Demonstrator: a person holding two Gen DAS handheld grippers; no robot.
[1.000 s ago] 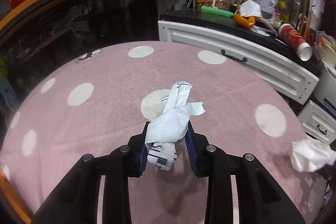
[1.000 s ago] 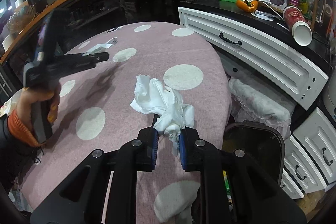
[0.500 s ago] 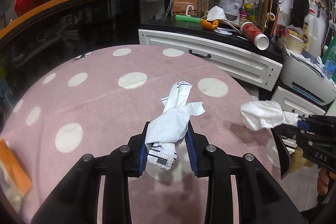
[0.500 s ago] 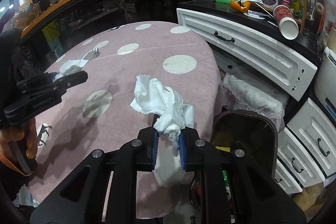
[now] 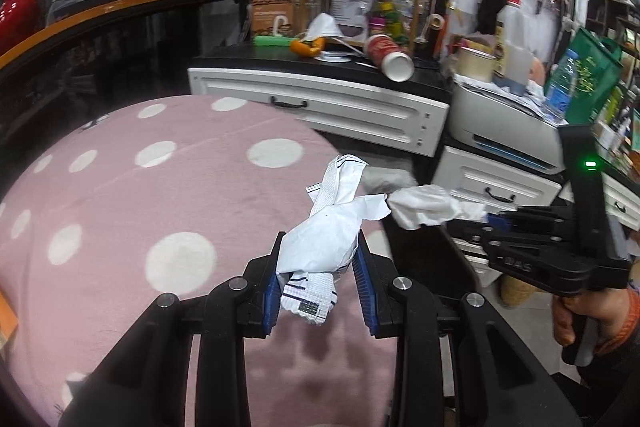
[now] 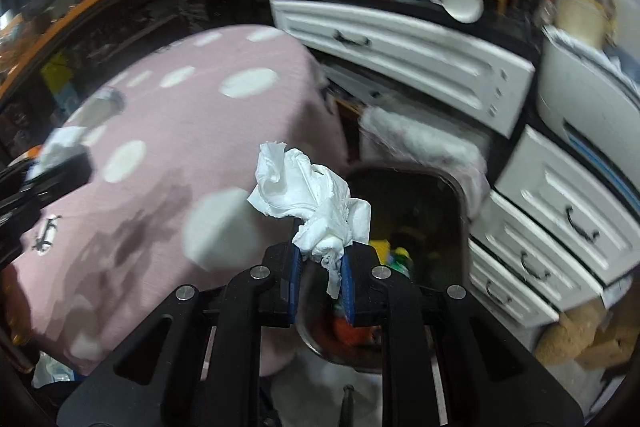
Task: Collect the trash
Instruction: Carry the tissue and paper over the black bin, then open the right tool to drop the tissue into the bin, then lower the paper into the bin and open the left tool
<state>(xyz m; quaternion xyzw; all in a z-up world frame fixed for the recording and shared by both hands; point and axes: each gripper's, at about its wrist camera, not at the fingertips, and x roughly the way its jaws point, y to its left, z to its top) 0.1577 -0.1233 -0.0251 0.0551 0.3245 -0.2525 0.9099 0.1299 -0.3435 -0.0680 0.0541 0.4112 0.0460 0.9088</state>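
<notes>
My left gripper (image 5: 318, 285) is shut on a crumpled white wrapper (image 5: 326, 239) with dark stripes and holds it above the right edge of the pink dotted table (image 5: 140, 195). My right gripper (image 6: 320, 281) is shut on a crumpled white tissue (image 6: 308, 195) and holds it over the near rim of a dark trash bin (image 6: 416, 203) beside the table. The bin holds coloured trash. In the left wrist view the right gripper (image 5: 486, 217) reaches in from the right with the tissue (image 5: 424, 207). The left gripper (image 6: 52, 163) shows blurred at the left of the right wrist view.
White drawer cabinets (image 6: 400, 55) stand behind and to the right of the bin. A tipped paper cup (image 5: 390, 57) and clutter lie on the black counter (image 5: 320, 65). A printer (image 5: 504, 123) sits at the right. A fuzzy white cloth (image 6: 420, 143) hangs behind the bin.
Both grippers have swung right, off the table toward the bin, each still holding its trash. The right gripper now hangs over the bin's rim.
</notes>
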